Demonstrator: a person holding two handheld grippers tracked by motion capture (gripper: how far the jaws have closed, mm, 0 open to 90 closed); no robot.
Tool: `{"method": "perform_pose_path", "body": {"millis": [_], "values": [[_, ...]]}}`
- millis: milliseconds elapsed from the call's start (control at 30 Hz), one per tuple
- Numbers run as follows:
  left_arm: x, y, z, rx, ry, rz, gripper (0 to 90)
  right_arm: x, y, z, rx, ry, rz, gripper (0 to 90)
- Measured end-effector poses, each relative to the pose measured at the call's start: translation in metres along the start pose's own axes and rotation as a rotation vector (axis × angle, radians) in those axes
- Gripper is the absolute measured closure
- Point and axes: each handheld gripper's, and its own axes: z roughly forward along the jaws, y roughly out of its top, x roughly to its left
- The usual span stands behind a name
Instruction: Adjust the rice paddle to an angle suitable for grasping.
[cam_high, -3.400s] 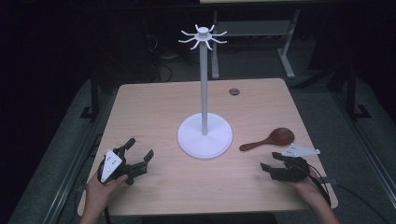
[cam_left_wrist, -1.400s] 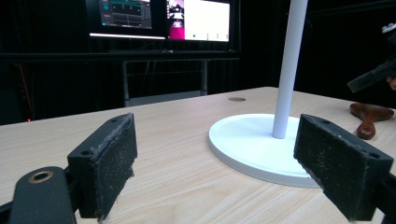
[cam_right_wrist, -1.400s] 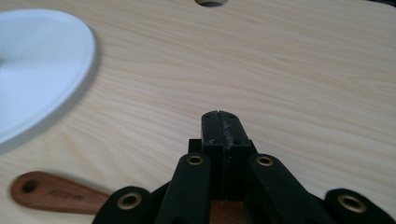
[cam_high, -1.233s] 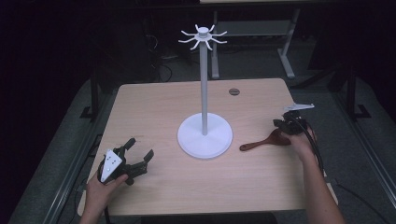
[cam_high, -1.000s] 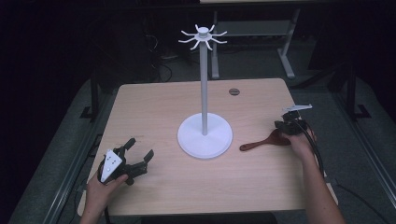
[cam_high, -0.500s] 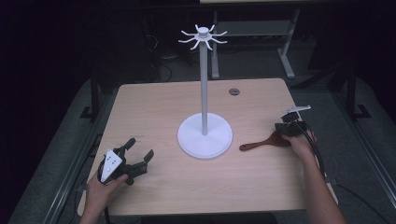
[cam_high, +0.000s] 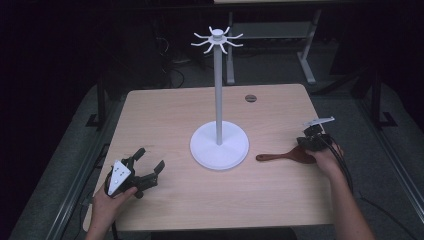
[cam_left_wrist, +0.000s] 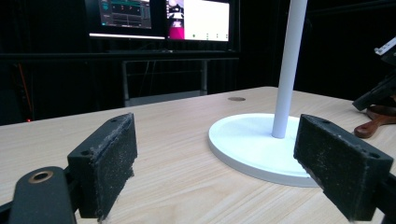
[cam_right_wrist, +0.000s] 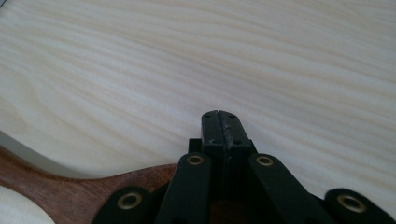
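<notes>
So far little of the work looks done: going from left to right, the left gripper (cam_high: 141, 172) rests on the near-left part of the table (cam_high: 165, 120), its jaws spread wide with nothing between them, their black pads (cam_left_wrist: 114, 163) rough and slightly fuzzy in the left gripper view. At the middle stands the white rack (cam_high: 218, 90), a smooth matte pole rising from a flat round base to a crown of short curved hooks, all of them bare. To its right, near the table's right edge, lies the wooden spoon (cam_high: 285, 156), dark reddish-brown, with a slim handle pointing toward the base and a broad rounded bowl. The right gripper (cam_high: 311, 145) is down over that bowl end with its jaws pressed together; whether they pinch the wood I cannot tell. Judging from this, lifting the spoon and hanging it on a hook remain. The tabletop is pale wood-grain laminate
</notes>
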Motion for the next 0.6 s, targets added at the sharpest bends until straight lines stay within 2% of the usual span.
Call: {"method": "perform_pose_path", "body": {"millis": [300, 600], "values": [[0.000, 0.000, 0.000, -0.001, 0.000, -0.001, 12.9, 0.000, -0.009, -0.009, 0.017, 0.000, -0.011, 89.9], [0.000, 0.000, 0.000, -0.001, -0.001, 0.003, 12.9, -0.002, -0.028, -0.020, 0.025, 0.007, -0.013, 89.9]]}}
